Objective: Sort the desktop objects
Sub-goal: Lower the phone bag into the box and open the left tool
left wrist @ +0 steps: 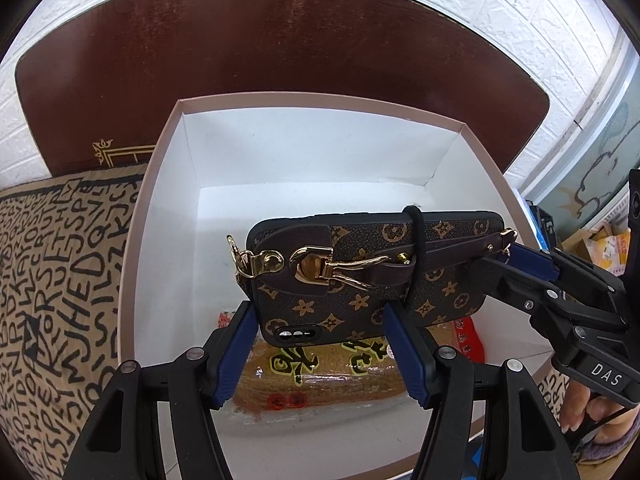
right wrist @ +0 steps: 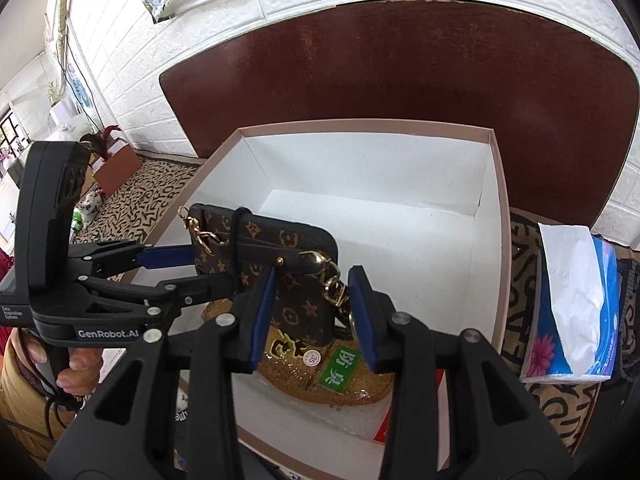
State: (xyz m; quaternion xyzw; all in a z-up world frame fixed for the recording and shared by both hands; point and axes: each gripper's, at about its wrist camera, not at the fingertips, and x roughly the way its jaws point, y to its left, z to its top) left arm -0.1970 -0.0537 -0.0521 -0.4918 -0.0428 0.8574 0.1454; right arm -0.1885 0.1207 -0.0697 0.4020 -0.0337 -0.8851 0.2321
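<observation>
A brown monogram phone case (left wrist: 372, 268) with gold clasps and a strap hangs over an open white box (left wrist: 320, 148). My left gripper (left wrist: 320, 320) spans its camera end, fingers against both sides. My right gripper (right wrist: 312, 292) spans the other end (right wrist: 280, 264) near the gold chain. Each gripper shows in the other's view: the right one (left wrist: 516, 256) comes in from the right, the left one (right wrist: 176, 264) from the left. A packet of golden grain (left wrist: 316, 376) with Chinese print lies on the box floor below the case; it also shows in the right wrist view (right wrist: 332, 376).
The box sits on a tan cloth with black letters (left wrist: 60, 280). A dark brown board (left wrist: 280, 48) stands behind the box against a white brick wall. A blue tissue pack (right wrist: 576, 312) lies right of the box. Potted plants (right wrist: 106, 140) stand far left.
</observation>
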